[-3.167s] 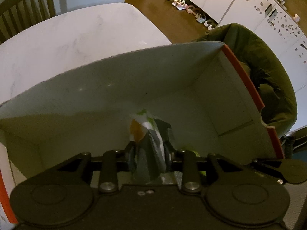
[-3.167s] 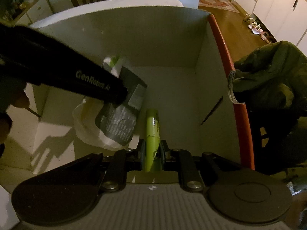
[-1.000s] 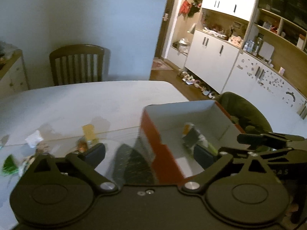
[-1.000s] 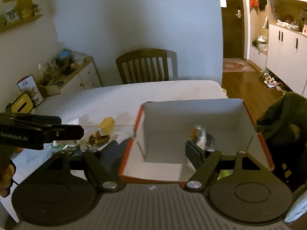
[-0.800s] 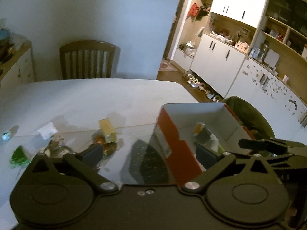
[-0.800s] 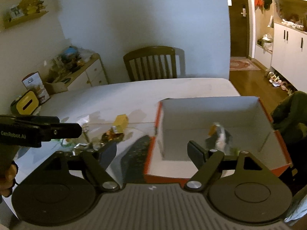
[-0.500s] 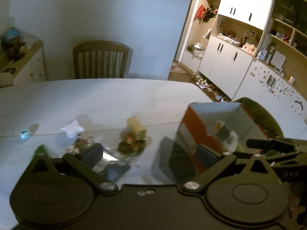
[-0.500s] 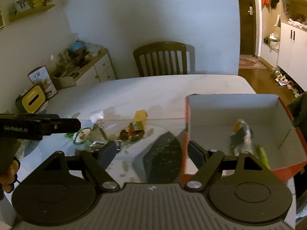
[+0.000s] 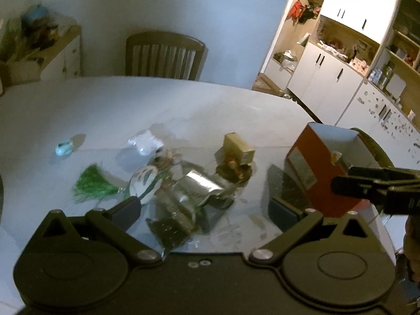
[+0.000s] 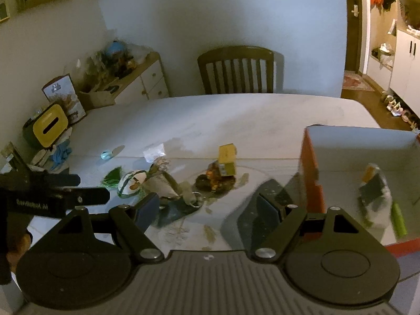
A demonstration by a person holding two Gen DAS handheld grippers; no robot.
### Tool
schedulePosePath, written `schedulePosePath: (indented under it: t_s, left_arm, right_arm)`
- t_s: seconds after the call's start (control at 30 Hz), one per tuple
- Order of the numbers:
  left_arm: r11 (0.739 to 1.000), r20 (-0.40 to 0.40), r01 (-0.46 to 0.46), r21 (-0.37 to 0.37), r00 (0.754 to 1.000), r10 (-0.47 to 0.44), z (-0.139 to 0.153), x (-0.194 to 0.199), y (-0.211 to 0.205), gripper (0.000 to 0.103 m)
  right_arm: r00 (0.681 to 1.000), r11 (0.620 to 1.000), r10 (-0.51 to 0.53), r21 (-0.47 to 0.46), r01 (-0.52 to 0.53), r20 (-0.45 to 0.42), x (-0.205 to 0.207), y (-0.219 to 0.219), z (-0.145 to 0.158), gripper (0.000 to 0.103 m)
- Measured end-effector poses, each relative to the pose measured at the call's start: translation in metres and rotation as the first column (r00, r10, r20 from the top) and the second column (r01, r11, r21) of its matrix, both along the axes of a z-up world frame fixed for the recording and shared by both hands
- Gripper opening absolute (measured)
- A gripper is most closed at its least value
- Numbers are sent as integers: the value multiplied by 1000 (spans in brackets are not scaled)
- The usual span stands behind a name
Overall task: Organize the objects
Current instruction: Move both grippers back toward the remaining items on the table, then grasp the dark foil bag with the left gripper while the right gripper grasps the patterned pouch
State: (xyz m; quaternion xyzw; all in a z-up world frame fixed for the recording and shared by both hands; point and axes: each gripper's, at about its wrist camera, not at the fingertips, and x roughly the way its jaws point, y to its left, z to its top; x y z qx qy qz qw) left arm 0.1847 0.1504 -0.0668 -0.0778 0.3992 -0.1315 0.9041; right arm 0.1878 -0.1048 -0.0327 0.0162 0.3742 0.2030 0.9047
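My left gripper (image 9: 203, 208) stands wide open and empty above the white marble counter (image 9: 183, 105), with a crumpled silver foil wrapper (image 9: 194, 187) just ahead between its fingers, a green tassel (image 9: 90, 183) ahead to its left and a small yellow carton (image 9: 237, 149) further ahead. My right gripper (image 10: 210, 206) is spread wide too, holding nothing, the same clutter ahead to its left. Only its view looks into the orange-walled cardboard box (image 10: 309, 168) on its right, where a lime-green tube (image 10: 398, 221) lies beside a dark printed packet (image 10: 371, 191); the left view shows mostly that box's outer wall.
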Motion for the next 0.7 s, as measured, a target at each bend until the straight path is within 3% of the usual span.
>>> schedulePosePath:
  t_s: [0.13, 0.7]
  left_arm:
    - [998, -39, -32, -46, 999, 30, -18, 1, 15, 103]
    - [997, -114, -76, -29, 991, 73, -69, 27, 33, 100]
  right_arm:
    - [1000, 1000, 20, -9, -20, -12, 10, 22, -4, 81]
    - [984, 983, 160, -80, -166, -80, 57, 117, -28, 81]
